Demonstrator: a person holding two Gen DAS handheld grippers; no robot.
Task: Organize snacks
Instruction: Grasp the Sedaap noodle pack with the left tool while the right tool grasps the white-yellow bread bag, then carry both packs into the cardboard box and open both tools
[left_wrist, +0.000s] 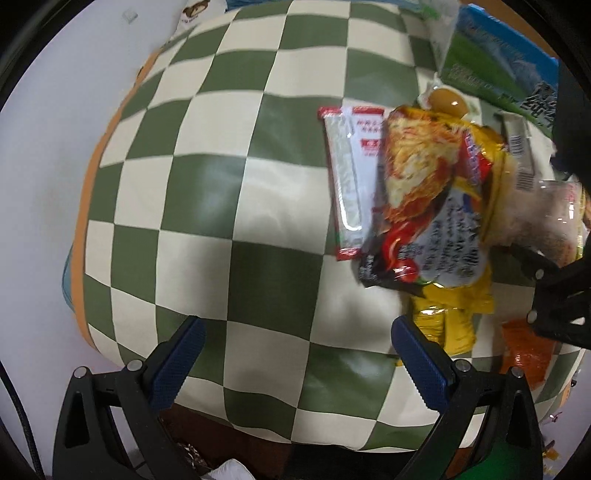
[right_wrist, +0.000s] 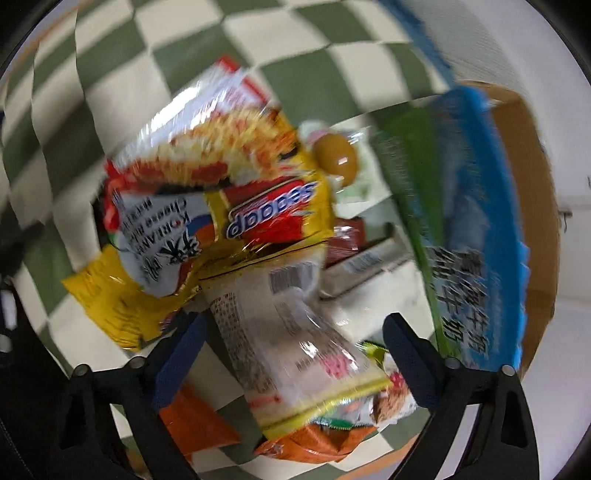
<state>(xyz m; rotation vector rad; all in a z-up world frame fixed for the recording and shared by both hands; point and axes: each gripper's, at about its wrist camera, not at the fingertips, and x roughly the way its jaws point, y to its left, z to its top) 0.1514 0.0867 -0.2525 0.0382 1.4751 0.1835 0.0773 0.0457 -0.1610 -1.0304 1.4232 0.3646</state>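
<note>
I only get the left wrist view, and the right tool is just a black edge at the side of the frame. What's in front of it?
Observer: The right wrist view shows the right tool open. A clear barcoded packet lies between its jaws and doesn't look pinched.
Operator: Is anything tucked beside the yellow noodle packet that I can't see?
Observer: Yes, a small dark red packet lies just past the edge of the yellow noodle packet, below the brown egg.
Operator: What's under the clear one?
Observer: An orange packet sticks out from beneath its near end.
</note>
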